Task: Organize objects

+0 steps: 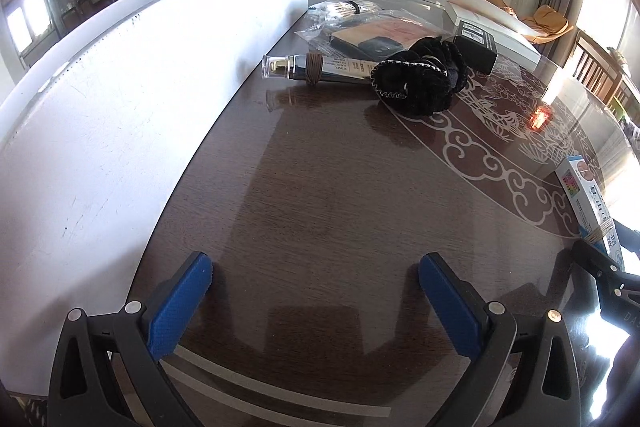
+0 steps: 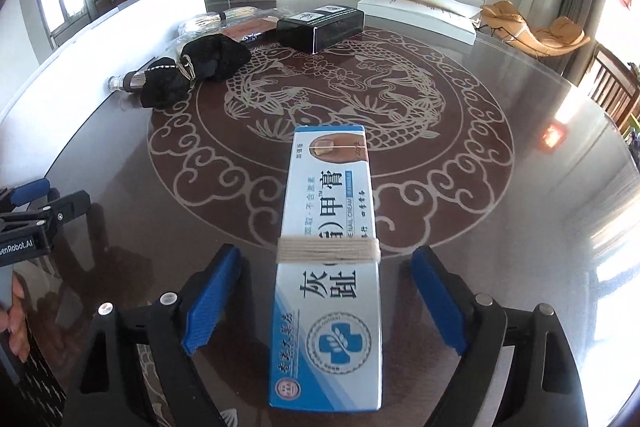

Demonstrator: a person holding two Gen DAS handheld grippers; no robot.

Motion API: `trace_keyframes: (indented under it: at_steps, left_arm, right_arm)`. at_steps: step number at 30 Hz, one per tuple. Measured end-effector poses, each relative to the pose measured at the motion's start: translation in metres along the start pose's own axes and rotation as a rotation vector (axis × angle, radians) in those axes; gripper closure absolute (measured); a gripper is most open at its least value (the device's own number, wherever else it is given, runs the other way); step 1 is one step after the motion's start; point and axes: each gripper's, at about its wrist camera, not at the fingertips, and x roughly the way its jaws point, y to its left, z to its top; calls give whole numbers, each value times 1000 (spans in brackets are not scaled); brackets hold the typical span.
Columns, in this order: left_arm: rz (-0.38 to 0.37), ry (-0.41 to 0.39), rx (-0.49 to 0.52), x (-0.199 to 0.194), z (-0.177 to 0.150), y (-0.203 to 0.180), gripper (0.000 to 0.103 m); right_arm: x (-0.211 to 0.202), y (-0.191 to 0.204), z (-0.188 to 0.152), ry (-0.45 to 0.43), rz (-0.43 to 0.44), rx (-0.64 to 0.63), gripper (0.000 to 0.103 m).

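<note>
Nail-cream box (image 2: pixel 326 267), string-bound, lies flat on the glossy surface (image 2: pixel 500 227) at lower centre, between the right claw (image 2: pixel 326 301)'s spread, non-touching pads. Left claw (image 1: pixel 316 307) gapes empty. Risk: one-sided closing could skid the box across the glass.

One long blue-and-white cardboard box (image 2: pixel 326 267) bound with pale string, one glossy black rectangular box (image 2: pixel 320 27) and one flat white box (image 2: pixel 420 11) are counted. One dark pump bottle with a clear cap (image 1: pixel 316 67), two black fuzzy fabric pieces (image 1: pixel 424 79) and two clear plastic packets (image 1: pixel 360 27) are also seen.
</note>
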Motion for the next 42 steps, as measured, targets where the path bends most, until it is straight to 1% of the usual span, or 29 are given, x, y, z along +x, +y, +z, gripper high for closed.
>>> trace_keyframes:
  at_steps: [2,4,42]
  left_arm:
    - [0,0,0,0,0,0,0]
    - [0,0,0,0,0,0,0]
    - [2,-2,-1,0,-1,0,0]
  right_arm:
    - [3,0,0,-5,0,13,4]
    - [5,-1,-1,-12,-7,22,0]
    - [8,-1,-1,-12,-11,20,0]
